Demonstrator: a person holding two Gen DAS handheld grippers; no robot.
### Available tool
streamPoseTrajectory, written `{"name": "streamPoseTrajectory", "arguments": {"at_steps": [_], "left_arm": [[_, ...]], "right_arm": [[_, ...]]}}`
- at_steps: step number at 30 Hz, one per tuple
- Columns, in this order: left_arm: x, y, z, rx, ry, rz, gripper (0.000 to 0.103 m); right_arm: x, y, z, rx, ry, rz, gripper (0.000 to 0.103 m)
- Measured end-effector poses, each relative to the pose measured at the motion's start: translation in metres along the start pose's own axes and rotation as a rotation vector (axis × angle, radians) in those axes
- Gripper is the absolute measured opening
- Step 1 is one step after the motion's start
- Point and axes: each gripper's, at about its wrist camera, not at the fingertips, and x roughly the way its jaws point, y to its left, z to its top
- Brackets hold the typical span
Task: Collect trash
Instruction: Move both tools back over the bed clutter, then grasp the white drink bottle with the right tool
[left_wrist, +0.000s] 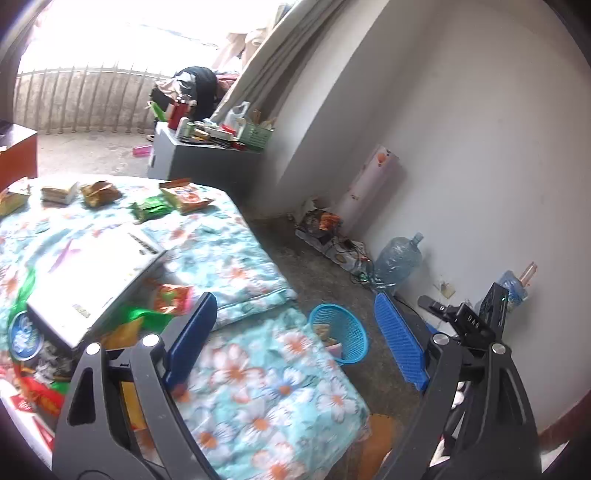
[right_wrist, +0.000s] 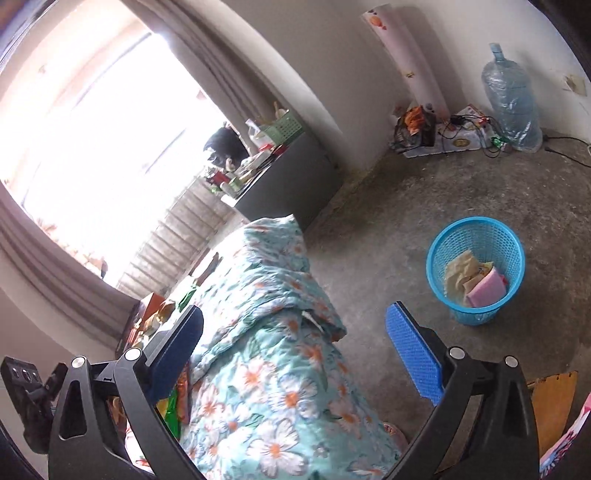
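A blue mesh trash basket (left_wrist: 341, 338) stands on the floor beside the bed and holds some wrappers; it also shows in the right wrist view (right_wrist: 476, 271). Snack wrappers lie on the floral bedspread: a green one (left_wrist: 152, 208), an orange one (left_wrist: 186, 195), a brown one (left_wrist: 99, 194), and a red one (left_wrist: 171, 299) by a white box (left_wrist: 92, 273). My left gripper (left_wrist: 295, 332) is open and empty above the bed edge. My right gripper (right_wrist: 295, 350) is open and empty over the bedspread (right_wrist: 266, 332), left of the basket.
A water jug (right_wrist: 511, 107), cables and a power strip (right_wrist: 443, 136) sit by the wall. A grey cabinet (left_wrist: 199, 162) with clutter stands beyond the bed. More clutter lies at the bed's near left (left_wrist: 33, 369). Concrete floor (right_wrist: 406, 221) lies between bed and wall.
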Motion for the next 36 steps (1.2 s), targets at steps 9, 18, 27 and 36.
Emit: {"name": "streamPoseTrajectory", "arguments": {"at_steps": [9, 18, 27, 36], "left_arm": [[-0.101, 0.09, -0.049, -0.137, -0.078, 0.237, 0.083], [-0.132, 0.133, -0.092, -0.233, -0.054, 0.349, 0.083], [-0.175, 0.196, -0.114, -0.387, -0.093, 0.519, 0.083], [-0.208, 0.22, -0.13, -0.443, -0.138, 0.593, 0.083]], "right_arm": [[0.029, 0.108, -0.029, -0.14, 0.149, 0.116, 0.096], [0.069, 0.213, -0.092, -0.296, 0.394, 0.297, 0.096], [0.1, 0.326, -0.229, -0.735, 0.728, 0.472, 0.087], [0.139, 0.381, -0.3, -1.043, 0.859, 0.373, 0.069]]}}
